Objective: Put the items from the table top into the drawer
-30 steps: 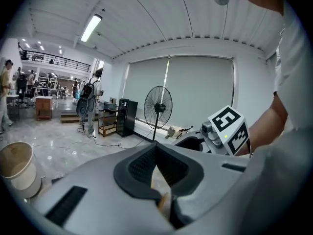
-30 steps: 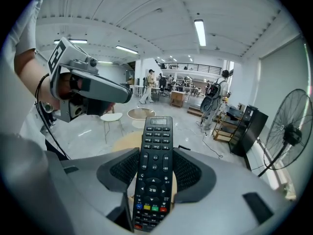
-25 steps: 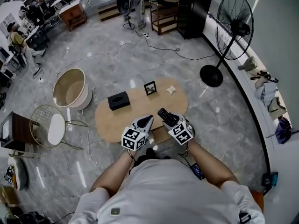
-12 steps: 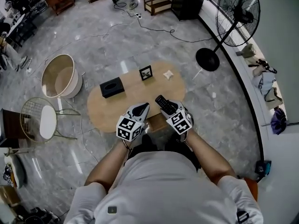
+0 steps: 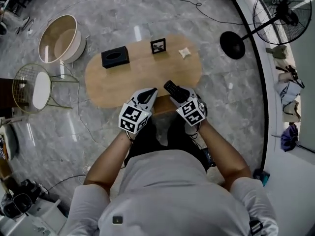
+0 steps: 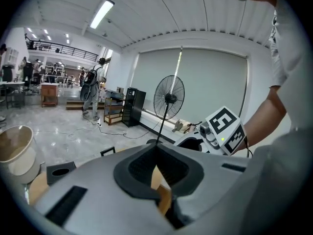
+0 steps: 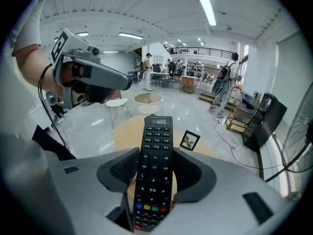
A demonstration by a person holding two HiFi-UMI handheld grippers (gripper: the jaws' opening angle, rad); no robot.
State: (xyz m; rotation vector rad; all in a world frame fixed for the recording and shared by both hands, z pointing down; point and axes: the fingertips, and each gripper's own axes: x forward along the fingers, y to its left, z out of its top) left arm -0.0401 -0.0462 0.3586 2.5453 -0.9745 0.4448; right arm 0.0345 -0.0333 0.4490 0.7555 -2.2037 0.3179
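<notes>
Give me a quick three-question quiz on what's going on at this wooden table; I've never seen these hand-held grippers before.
1. Multiple choice: what is the right gripper clamped on? A a phone; B a black remote control; C a pen.
2. True or false: the left gripper has its jaws together with nothing between them.
3. Count: how many things lie on the oval table?
Key: 1 B. 2 True. 3 Three: a black box, a picture frame and a small pale item.
</notes>
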